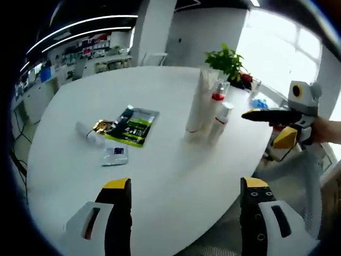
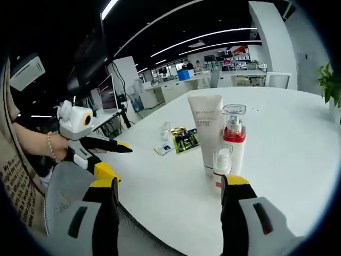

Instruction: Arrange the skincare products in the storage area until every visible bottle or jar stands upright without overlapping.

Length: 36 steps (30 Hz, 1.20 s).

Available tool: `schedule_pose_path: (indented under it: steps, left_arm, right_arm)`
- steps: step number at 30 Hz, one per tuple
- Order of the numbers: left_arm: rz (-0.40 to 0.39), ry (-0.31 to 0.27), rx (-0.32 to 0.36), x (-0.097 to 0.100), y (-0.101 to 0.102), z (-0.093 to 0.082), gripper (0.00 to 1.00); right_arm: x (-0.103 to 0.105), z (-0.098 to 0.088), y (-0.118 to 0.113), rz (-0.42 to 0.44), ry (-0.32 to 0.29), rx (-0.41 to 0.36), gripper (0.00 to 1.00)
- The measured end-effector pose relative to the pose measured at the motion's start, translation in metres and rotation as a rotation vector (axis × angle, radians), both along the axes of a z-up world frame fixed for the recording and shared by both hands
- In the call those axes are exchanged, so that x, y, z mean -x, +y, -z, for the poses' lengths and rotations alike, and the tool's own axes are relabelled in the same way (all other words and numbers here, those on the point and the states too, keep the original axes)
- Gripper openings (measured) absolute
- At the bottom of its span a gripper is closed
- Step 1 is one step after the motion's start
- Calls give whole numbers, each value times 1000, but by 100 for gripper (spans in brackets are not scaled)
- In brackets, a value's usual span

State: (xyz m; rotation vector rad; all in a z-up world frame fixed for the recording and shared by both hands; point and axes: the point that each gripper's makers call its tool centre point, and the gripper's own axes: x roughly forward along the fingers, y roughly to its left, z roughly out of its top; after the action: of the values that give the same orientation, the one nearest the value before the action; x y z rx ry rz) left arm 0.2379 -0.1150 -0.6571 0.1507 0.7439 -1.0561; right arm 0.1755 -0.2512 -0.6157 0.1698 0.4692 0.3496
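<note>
Bottles stood mostly sorted on the white surface (image 1: 176, 176): a tube (image 2: 205, 130), a red-collared pump (image 2: 233, 136) and a small vial (image 2: 221, 165) upright, close together near the edge; a small bottle (image 1: 88, 133) lay flat beside sachets (image 1: 130, 125), apparently yet to be righted; left claw (image 1: 184, 194) hovered apart, empty, over the near surface; right claw (image 2: 170, 194) likewise apart, just short of the vial.

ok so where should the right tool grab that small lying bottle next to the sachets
Probably across the middle of the small bottle, coming from above with the jaws straddling its width. It lies flat on the white table, so only its top and long sides are free. The dark sachets sit close on one side, so close near the end farthest from them.
</note>
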Motion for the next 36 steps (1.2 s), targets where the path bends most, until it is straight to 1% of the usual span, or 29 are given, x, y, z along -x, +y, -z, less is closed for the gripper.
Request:
schedule_pose_path:
  steps: [3,6,10,15,18,19,21,24,26,31,36]
  left_arm:
    - [-23,18,5,-1,11,0,85]
    - [-54,28,1,-5,24,1,89]
    - [-105,45,24,-10,35,-4,90]
    - [-166,37,39,-18,52,-11,93]
    - [-187,36,32,-19,64,-13,93]
    - [-194,33,31,-20,68,-13,93]
    - [-207,19,-3,-21,80,-11,93]
    - [-216,10,-16,-21,89,-10,94]
    - [-225,12,-12,-21,92,-10,96]
    - [-243,15,-23,-24,98,-7,97]
    - [-240,21,-33,-24,98,-4,97]
  right_arm:
    - [1,-1,2,6,-1,-7,80]
    - [1,-2,3,18,-1,-17,80]
    - [1,-5,7,34,-5,-40,80]
    - [3,1,10,36,2,-20,80]
    - [4,5,9,41,14,-11,80]
    - [4,4,9,41,10,-7,80]
    - [3,3,8,48,6,-10,80]
    - [3,5,6,58,10,-10,80]
    - [3,5,6,60,11,-11,80]
    - [4,7,7,57,18,-3,80]
    - [4,8,8,53,23,-2,80]
